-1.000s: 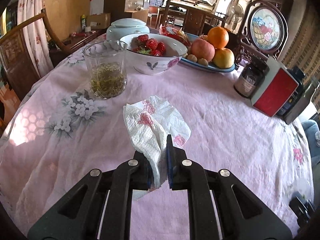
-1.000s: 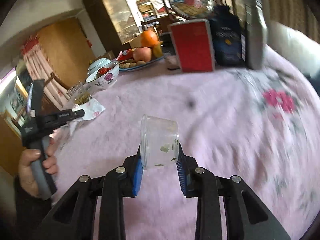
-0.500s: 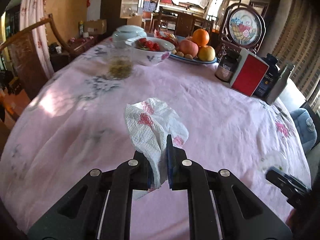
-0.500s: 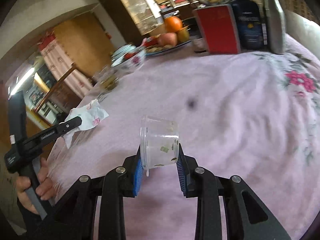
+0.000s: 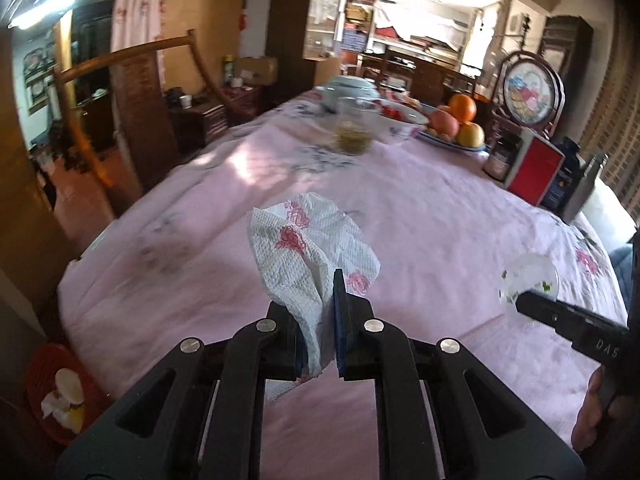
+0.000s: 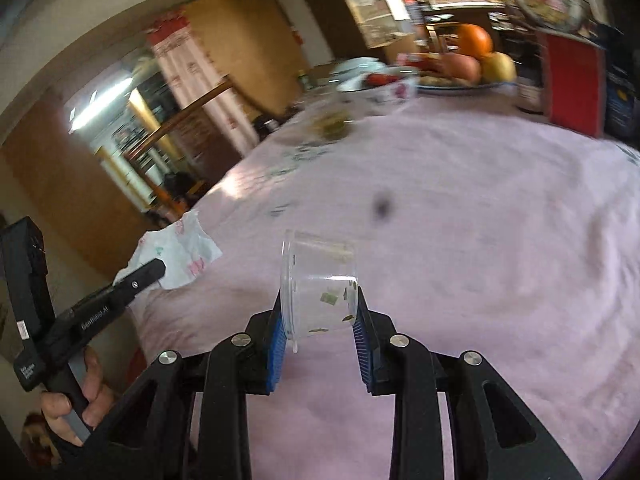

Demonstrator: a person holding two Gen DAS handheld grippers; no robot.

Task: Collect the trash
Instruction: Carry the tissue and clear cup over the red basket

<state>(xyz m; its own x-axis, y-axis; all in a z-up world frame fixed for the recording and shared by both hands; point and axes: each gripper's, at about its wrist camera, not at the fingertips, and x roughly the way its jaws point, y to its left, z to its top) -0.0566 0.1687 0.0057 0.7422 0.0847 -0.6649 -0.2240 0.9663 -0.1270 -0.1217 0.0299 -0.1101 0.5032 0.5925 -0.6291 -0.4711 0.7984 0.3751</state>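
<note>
Left gripper (image 5: pixel 322 320): fingers clamped on paper napkin (image 5: pixel 308 248).
Right gripper (image 6: pixel 320 320): fingers clamped on plastic cup (image 6: pixel 318 284).
Worktop (image 5: pixel 420 216): tea glass (image 5: pixel 354 130), fruit plate (image 5: pixel 456 142), red box (image 5: pixel 534 170) stood at far end.
Floor: red bin (image 5: pixel 56 392) seen below worktop edge.

White napkin (image 5: pixel 308 248), pink roses

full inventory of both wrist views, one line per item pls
paper napkin: 1, white with red flowers, pinched in left gripper
plastic cup: 1, clear with green flecks, clamped in right gripper
tablecloth: 1, pink floral, over table
glass: 1, clear, greenish contents, far side, blurred
bowl: 1, white floral, holds red fruit, behind glass
fruit plate: 1, blue rim, orange and apples on it
red box: 1, right edge of table
dark jar: 1, left of red box
bin: 1, red, on floor lower left, trash inside
left gripper: black, shut
right gripper: black, blue pads, shut
</note>
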